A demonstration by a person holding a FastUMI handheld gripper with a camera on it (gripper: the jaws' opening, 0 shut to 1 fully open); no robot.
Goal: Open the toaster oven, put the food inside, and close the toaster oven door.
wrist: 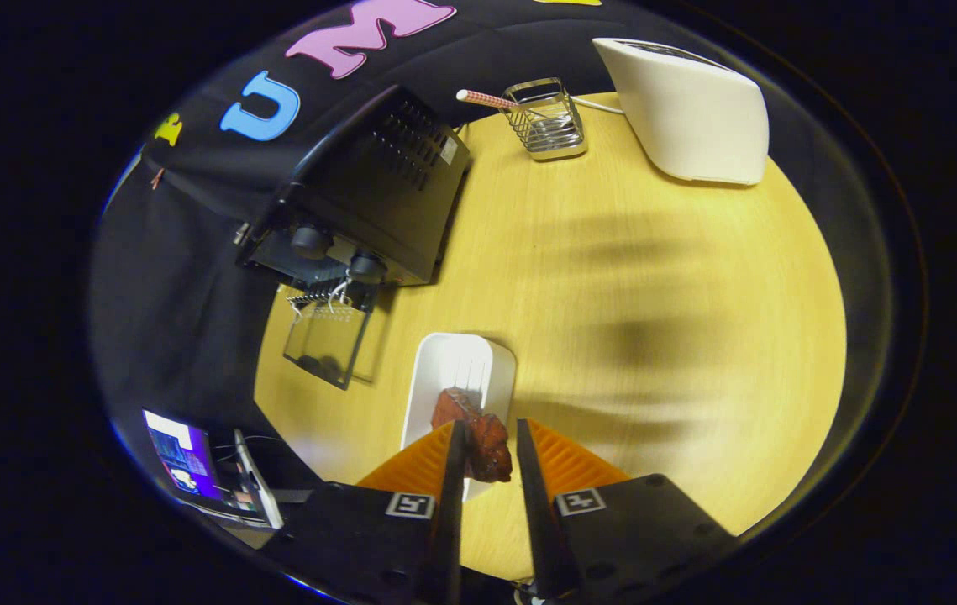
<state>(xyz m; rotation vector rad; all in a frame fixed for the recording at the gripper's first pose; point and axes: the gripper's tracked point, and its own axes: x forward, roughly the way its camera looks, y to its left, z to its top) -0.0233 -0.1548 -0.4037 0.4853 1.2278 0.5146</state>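
Nearest, the gripper (485,454) hangs over the yellow bench (654,336) with the reddish-brown piece of food (482,445) between its fingers (453,470). The food touches the left finger, but a gap shows on the right side, so whether both fingers press on it cannot be told. Its long axis runs roughly along the fingers, pointing away from them and leaning a little left over the white tray (461,370) just ahead.

If the hold is one-sided, the food could probably slip out as it is carried and drop onto the tray or the bench.

Beyond the tray and to the left, the black toaster oven (377,185) stands with its glass door (327,340) folded down and open toward the fingers. The mouth looks low, so the food may catch on the door or the wire rack on the way in.

Far beyond the fingers stand a wire holder (545,118) and a white toaster (688,109).
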